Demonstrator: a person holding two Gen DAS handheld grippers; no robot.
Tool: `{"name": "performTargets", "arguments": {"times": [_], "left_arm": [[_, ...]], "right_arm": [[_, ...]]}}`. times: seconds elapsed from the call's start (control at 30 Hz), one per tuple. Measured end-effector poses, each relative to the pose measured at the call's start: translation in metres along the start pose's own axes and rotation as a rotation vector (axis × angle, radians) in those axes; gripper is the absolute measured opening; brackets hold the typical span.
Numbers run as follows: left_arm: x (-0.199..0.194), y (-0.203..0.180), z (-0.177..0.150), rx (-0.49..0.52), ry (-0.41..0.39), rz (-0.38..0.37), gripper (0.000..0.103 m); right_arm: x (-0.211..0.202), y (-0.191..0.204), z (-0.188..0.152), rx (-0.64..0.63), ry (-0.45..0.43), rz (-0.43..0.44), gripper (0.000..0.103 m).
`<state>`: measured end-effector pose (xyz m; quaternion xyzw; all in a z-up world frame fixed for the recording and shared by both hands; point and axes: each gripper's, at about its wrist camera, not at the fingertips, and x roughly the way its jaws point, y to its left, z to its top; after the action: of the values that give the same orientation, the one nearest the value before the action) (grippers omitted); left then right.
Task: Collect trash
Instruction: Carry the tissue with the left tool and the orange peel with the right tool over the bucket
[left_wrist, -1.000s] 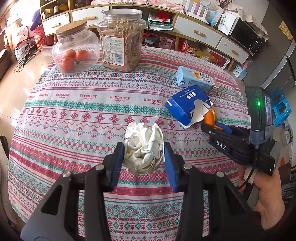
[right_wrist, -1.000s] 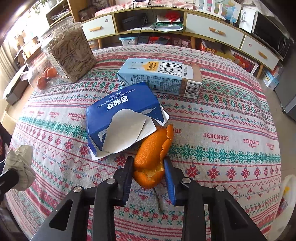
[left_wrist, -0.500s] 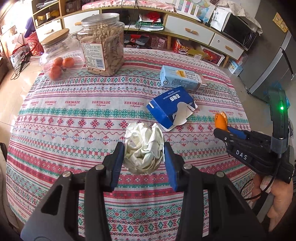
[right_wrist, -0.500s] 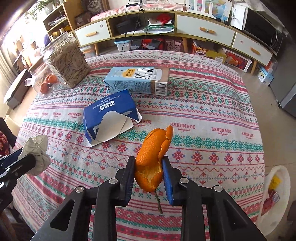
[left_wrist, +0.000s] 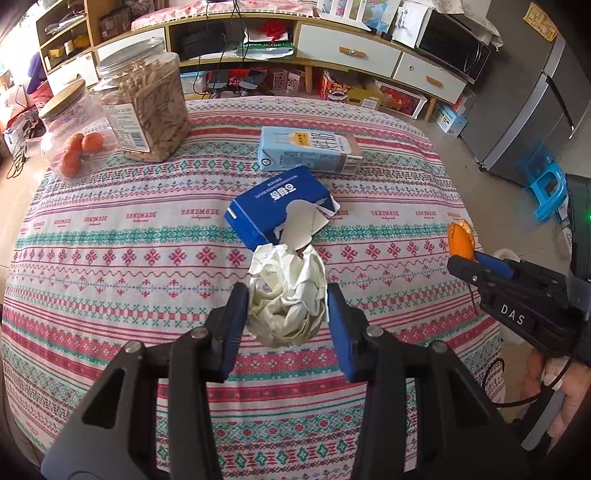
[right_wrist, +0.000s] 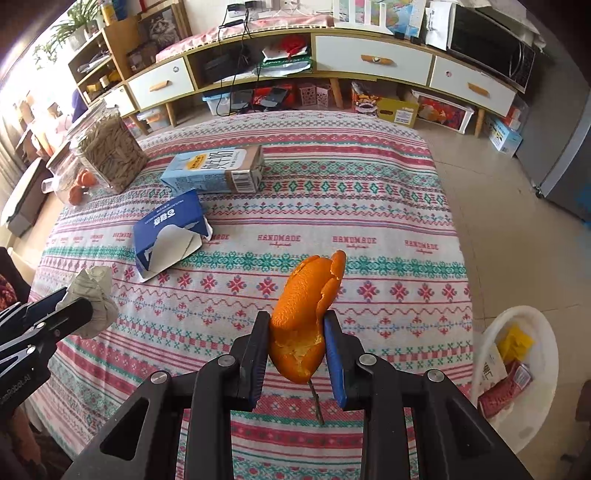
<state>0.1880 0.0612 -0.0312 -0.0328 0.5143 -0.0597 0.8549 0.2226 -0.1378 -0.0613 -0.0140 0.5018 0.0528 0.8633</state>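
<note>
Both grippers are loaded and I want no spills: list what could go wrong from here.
1. The orange peel is pinched only at its lower half in the right gripper; it may slip before reaching the white bin on the floor.
2. The crumpled paper in the left gripper is soft and could fall onto the tablecloth.

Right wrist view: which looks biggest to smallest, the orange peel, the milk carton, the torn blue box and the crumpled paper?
As they appear there:
1. Milk carton and torn blue box, too alike to rank.
2. Orange peel, though it is inflated by nearness to the camera.
3. Crumpled paper, partly hidden by the left gripper.
</note>
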Motion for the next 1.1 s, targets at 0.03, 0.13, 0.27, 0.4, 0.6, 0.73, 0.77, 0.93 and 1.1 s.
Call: {"name": "performTargets", "arguments": {"times": [0.03,0.13,0.27,0.4,0.6,0.73,0.77,0.93,1.1], "left_arm": [[0.001,-0.004,0.000,0.004,0.001,-0.003,0.044],[0.002,-0.017,0.001,0.015,-0.002,-0.013,0.044],[0.004,-0.036,0.001,0.036,-0.005,-0.027,0.044],[0.009,-0.056,0.001,0.068,-0.003,-0.040,0.044],[0.016,-0.088,-0.004,0.092,0.012,-0.081,0.044],[0.016,-0.115,-0.008,0.150,0.002,-0.083,0.044],[0.015,-0.121,-0.008,0.160,0.001,-0.086,0.044],[0.020,-0.157,-0.012,0.211,0.004,-0.125,0.044],[0.029,-0.204,-0.018,0.283,0.011,-0.177,0.045]], "right_arm": [[-0.003,-0.006,-0.002,0.004,-0.003,-0.003,0.029],[-0.010,-0.020,-0.005,0.014,-0.011,-0.013,0.029],[-0.019,-0.044,-0.013,0.038,-0.014,-0.033,0.029],[-0.029,-0.072,-0.023,0.069,-0.016,-0.049,0.029],[-0.046,-0.112,-0.040,0.101,-0.030,-0.072,0.029],[-0.055,-0.142,-0.053,0.134,-0.032,-0.085,0.029],[-0.057,-0.150,-0.057,0.143,-0.032,-0.090,0.029],[-0.063,-0.190,-0.075,0.200,-0.025,-0.118,0.029],[-0.070,-0.227,-0.094,0.253,-0.015,-0.140,0.029]]}}
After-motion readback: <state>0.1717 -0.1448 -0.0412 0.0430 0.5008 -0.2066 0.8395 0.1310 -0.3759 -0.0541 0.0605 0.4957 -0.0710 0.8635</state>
